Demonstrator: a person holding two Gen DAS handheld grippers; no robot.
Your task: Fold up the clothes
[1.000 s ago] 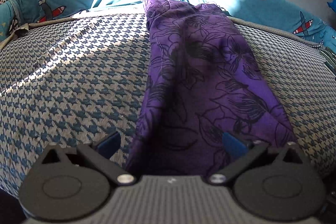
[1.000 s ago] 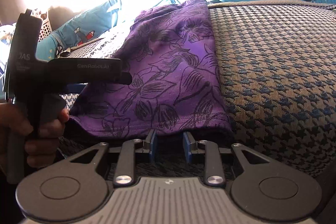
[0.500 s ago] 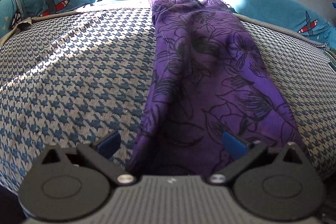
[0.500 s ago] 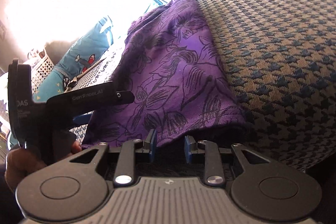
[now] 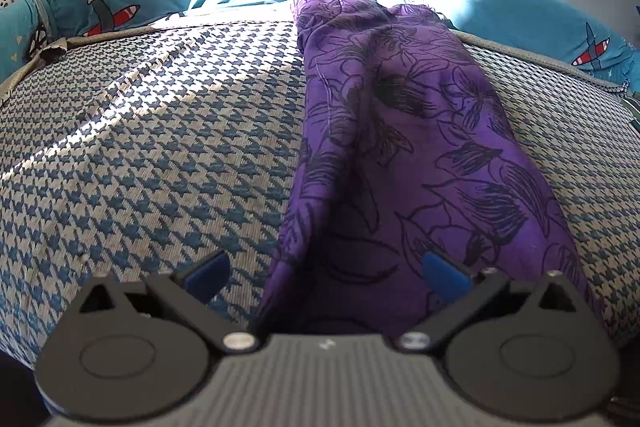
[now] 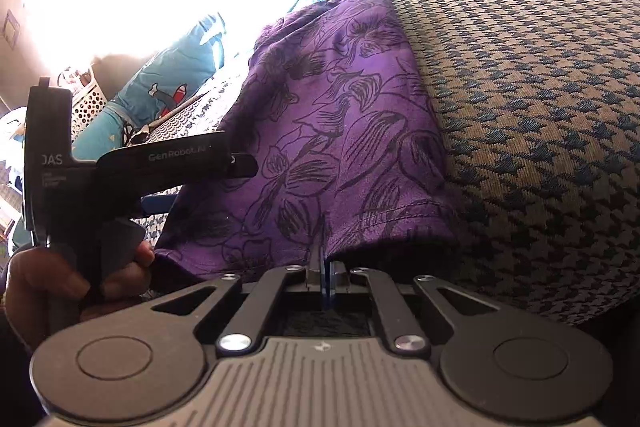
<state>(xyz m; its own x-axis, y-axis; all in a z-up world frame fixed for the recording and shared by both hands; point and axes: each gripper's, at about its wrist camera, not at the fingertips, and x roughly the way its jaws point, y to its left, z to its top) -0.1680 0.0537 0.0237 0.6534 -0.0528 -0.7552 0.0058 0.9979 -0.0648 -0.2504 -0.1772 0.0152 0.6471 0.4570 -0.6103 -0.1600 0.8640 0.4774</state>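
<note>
Purple floral cloth (image 5: 404, 155) is laid lengthwise over the houndstooth cushion (image 5: 160, 163). Its near hem is pinched by the right claw (image 6: 325, 267), just closed; the left claw (image 5: 326, 273) is spread at the other corner. Thin, limp, slippery fabric is judged best gripped at hem corners.

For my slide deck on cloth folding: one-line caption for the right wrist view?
Right gripper shut on the purple floral garment hem atop a houndstooth cushion.
</note>
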